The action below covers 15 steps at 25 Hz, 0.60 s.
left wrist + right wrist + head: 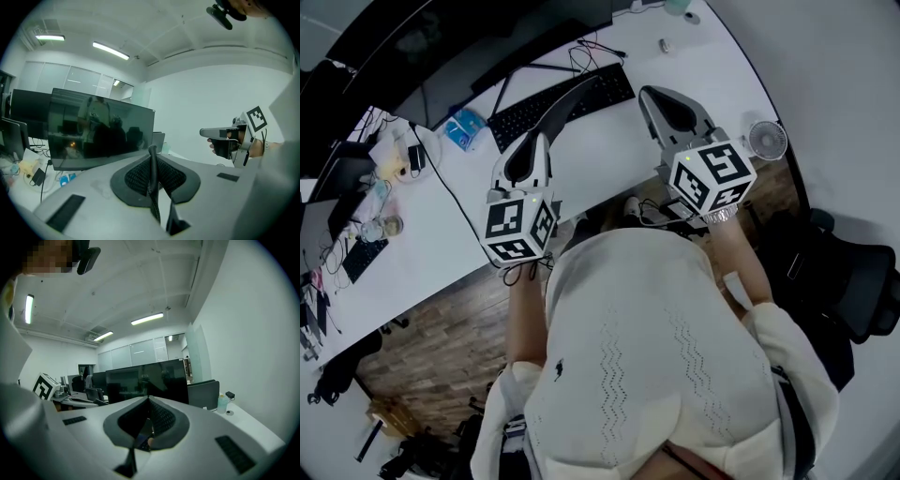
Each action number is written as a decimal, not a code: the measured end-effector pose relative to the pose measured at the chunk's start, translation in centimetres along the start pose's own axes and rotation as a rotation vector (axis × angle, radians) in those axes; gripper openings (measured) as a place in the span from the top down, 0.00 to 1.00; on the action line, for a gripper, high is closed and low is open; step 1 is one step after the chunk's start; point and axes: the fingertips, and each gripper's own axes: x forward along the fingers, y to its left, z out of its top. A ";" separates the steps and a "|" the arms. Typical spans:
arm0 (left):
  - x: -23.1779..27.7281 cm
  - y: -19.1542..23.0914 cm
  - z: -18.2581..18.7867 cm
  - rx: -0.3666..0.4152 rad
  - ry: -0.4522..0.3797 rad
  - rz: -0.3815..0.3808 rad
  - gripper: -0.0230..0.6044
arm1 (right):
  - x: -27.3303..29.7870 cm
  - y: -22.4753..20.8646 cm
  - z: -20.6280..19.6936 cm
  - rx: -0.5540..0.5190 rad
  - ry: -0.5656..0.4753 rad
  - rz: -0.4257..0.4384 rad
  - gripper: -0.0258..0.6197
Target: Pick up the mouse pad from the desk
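Left claw (536,141) pinches one thin dark grey mouse pad (567,98); right claw (652,94) is pressed together, empty. I count two claws, one black keyboard (614,86).

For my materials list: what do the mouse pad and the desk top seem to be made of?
Mouse pad: probably soft rubber or foam, matte dark grey; it curves limply from the left claw. Desk top: smooth white, likely laminate, judging by its flat uniform face.
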 end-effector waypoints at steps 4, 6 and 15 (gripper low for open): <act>-0.4 0.2 1.4 -0.001 -0.024 0.005 0.91 | -0.3 0.0 1.3 -0.014 -0.023 -0.001 0.96; -0.5 0.3 2.2 0.001 -0.039 0.006 0.91 | -0.4 0.1 2.0 -0.021 -0.034 0.005 0.96; -1.2 0.0 4.5 -0.029 -0.095 -0.017 0.91 | -0.9 1.7 3.2 -0.068 -0.069 0.042 0.96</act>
